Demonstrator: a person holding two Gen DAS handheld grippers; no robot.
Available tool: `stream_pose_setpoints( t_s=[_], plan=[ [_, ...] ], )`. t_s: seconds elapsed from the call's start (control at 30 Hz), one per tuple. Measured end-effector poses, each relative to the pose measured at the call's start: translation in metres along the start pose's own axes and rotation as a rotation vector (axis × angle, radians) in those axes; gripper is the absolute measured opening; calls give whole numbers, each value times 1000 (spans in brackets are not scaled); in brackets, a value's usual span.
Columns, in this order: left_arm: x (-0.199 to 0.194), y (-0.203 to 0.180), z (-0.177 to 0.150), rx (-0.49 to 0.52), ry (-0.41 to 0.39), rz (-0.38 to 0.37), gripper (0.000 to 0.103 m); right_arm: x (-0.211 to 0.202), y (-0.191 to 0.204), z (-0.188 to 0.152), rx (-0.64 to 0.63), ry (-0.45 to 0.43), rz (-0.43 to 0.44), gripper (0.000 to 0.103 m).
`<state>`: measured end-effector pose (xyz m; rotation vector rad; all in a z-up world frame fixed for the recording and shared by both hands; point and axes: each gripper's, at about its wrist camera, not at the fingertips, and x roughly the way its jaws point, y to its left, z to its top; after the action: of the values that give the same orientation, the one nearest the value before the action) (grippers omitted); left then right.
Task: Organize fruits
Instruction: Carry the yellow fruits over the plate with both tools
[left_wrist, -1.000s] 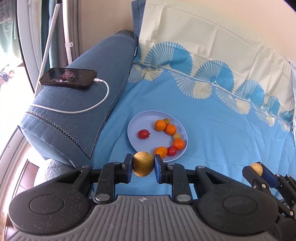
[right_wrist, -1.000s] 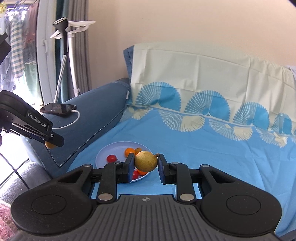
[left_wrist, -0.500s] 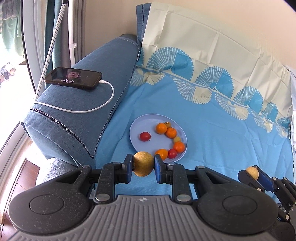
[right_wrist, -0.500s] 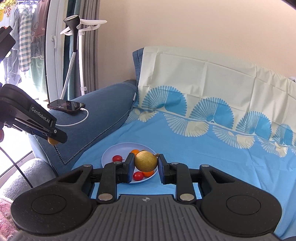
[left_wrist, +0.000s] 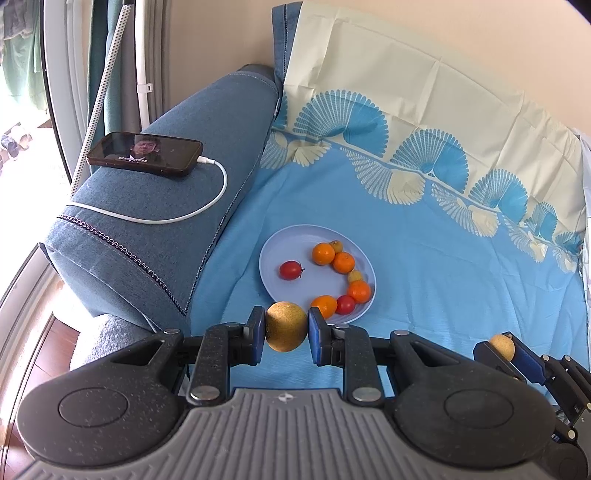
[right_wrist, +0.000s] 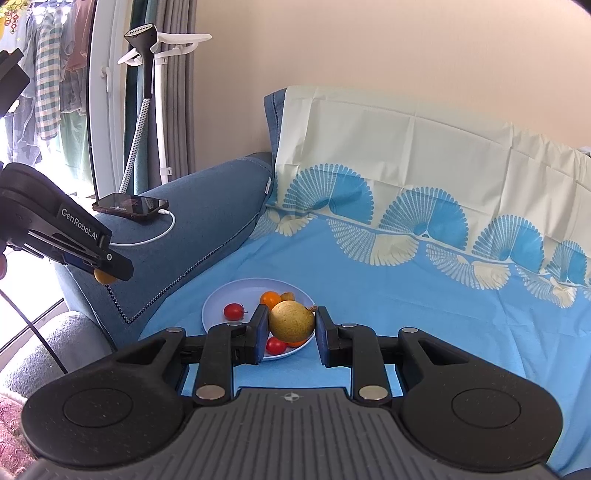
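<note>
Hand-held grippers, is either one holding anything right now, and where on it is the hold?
Both hold fruit. The left hand-held gripper pinches a round yellow-brown fruit across its sides; the right hand-held gripper pinches a similar fruit the same way.

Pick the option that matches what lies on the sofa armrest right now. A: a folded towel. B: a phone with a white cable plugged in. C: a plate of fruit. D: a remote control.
B: in the left wrist view a dark phone lies flat on the blue armrest with a white cable plugged into its end, while the plate of fruit sits on the blue sheet beside it.
</note>
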<state>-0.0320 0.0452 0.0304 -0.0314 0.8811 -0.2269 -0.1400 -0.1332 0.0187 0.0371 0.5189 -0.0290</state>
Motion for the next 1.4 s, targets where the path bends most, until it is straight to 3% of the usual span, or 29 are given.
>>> stream_pose_setpoints(
  t_s=[0.83,1.4],
  plan=[
    [19,1,9,-2,30,19,27,19,-1,0,0,41,6,27],
    [79,-4,38,3,111,53,27,73,-12,7,28,109,34,27]
  ],
)
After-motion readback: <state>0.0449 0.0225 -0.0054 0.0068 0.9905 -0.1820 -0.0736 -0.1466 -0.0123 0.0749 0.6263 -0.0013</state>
